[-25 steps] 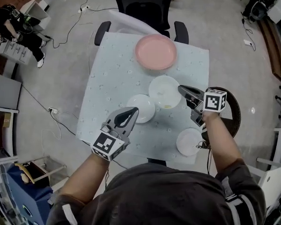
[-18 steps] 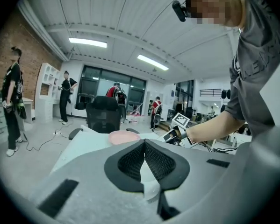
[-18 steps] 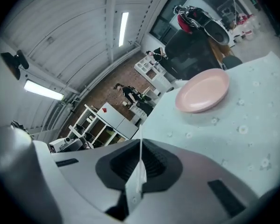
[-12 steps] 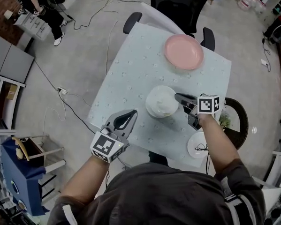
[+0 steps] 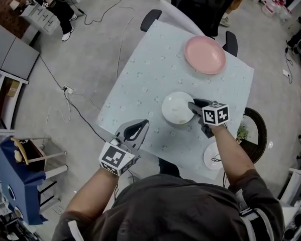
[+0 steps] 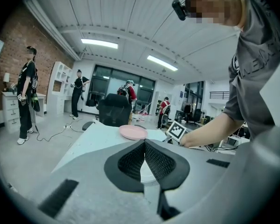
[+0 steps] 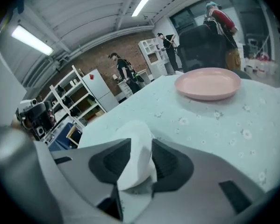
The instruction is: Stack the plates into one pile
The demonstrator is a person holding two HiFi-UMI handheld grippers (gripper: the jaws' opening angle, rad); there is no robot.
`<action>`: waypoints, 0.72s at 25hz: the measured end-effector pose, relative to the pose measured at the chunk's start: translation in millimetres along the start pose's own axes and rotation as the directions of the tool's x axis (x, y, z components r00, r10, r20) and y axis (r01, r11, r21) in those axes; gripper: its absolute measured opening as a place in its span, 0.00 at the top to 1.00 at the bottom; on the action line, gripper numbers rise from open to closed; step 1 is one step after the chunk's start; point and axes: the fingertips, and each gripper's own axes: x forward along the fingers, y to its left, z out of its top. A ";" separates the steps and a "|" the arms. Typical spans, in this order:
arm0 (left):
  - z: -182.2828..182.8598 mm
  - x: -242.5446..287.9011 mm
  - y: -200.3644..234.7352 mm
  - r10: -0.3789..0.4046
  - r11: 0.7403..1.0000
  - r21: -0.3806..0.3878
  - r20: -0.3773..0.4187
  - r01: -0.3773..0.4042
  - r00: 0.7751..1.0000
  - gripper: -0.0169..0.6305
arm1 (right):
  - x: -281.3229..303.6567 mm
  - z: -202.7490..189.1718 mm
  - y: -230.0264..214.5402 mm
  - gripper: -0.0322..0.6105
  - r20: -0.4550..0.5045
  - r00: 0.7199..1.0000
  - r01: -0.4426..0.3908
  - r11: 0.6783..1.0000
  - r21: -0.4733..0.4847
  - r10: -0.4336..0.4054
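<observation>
**Three plates apart on the table [image 5: 140,84]; right jaws parted round a white rim**

Three plates lie on the pale, flower-printed cloth. The pink plate [image 5: 204,54] sits toward the far right corner, well apart from the others. The white plate [image 5: 174,108] rests near the middle. The small white plate [image 5: 210,158] lies at the near right corner, partly under the person's right forearm.

The right gripper [image 5: 193,106] reaches in from the right and points down at the right side of the white plate. In the right gripper view that plate's rim [image 7: 136,153] stands up between the two dark pads. The jaws have just been opening and now stand apart, with the rim between them but not clamped. Beyond it the pink plate [image 7: 207,84] shows farther along the cloth.

The left gripper [image 5: 141,123] hangs at the near left edge of the table, well apart from every plate. In the left gripper view its pads meet at the tips, closed on nothing; past them the pink plate [image 6: 133,132] lies far off on the cloth.

A black office chair [image 5: 200,4] stands at the far side of the table; cables trail over the grey floor to the left.
</observation>
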 end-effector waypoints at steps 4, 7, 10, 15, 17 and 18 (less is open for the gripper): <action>1.8 -7.9 -1.9 0.001 1.000 0.001 0.008 -0.001 1.000 0.97 | 0.7 -0.1 2.7 0.65 -0.015 0.999 0.036 0.997 -0.064 -0.037; 3.3 -18.4 -1.4 0.007 1.000 0.002 0.014 -0.007 1.000 0.97 | -4.4 5.7 5.4 0.62 0.009 0.999 0.053 0.995 -0.084 -0.053; 4.8 -27.5 -2.2 0.009 1.000 0.006 0.020 -0.009 1.000 0.97 | -8.9 10.9 9.9 0.61 0.028 0.998 0.060 0.993 -0.103 -0.057; 7.9 -42.5 -4.9 0.007 1.000 0.020 0.032 -0.008 0.999 0.97 | -26.3 29.7 31.4 0.61 0.119 0.991 0.070 0.988 -0.136 -0.054; 11.1 -47.6 -5.9 0.002 1.000 0.029 0.038 -0.003 0.999 0.97 | -36.1 37.8 43.8 0.61 0.161 0.986 0.065 0.988 -0.142 -0.042; 12.7 -50.0 -6.9 -0.003 0.999 0.034 0.042 0.002 0.999 0.97 | -42.0 41.7 50.1 0.61 0.182 0.983 0.065 0.987 -0.144 -0.038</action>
